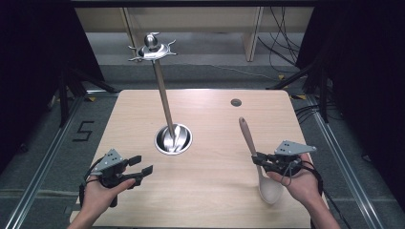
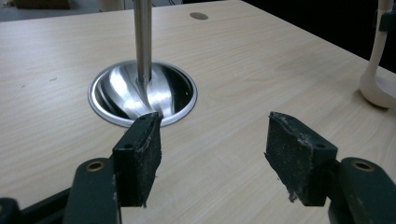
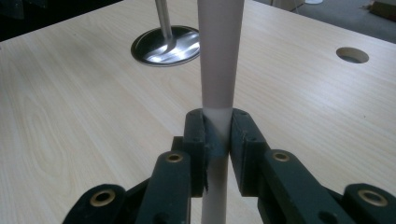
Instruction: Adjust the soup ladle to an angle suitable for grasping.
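One wooden table [image 1: 205, 191] is seen in the high view, with one metal stand [image 1: 162, 95] rising from a round steel base [image 1: 173, 139] at mid frame and topped by a hooked cap [image 1: 153, 49] in the upper part of the frame; that cap is cut off in both gripper views, where just the pole and base appear. One pale spoon [image 1: 260, 162] is seen at the lower right of the high view, its bowl resting on the table near the front edge and its handle pointing toward the far edge. Two grippers are counted. The right gripper [image 1: 265, 160] is clenched on the spoon's handle, a grip made plain in the right gripper view, where the handle [image 3: 219, 56] is pinched between the two pads. The left gripper [image 1: 143, 164], at the lower left of the high view, is released, its jaws spread with nothing between them. In the left gripper view the spoon's bowl [image 2: 379, 88] is caught at the right edge, and one small round hole [image 2: 199, 16] in the tabletop is seen at the top.
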The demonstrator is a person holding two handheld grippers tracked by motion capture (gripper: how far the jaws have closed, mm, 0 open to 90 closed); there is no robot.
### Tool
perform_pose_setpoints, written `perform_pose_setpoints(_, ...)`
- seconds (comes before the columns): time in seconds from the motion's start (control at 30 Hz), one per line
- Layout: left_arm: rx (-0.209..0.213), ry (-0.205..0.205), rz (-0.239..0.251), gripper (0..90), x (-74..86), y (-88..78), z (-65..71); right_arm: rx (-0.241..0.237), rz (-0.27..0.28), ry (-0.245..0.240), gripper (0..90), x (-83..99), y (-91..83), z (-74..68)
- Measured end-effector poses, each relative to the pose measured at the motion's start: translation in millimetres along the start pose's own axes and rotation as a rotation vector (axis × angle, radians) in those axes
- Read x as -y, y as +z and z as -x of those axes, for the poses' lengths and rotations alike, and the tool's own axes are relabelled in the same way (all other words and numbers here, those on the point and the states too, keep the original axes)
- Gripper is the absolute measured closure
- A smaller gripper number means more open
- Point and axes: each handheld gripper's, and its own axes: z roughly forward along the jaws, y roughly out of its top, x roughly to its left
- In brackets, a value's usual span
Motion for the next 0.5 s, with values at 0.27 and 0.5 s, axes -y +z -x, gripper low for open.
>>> perform_pose_setpoints(0.27,0.033,0.021,0.054,34.7,-23.5,9.1,8.7,0.002,0.039,0.021,78.3,-5.1,-2.4,-4.0)
perform_pose_setpoints(0.5,0.066,0.055,0.092,34.2,-45.5,16.4,20.1,0.018,0.078,-0.026,78.4,-14.1,-5.1,-5.3)
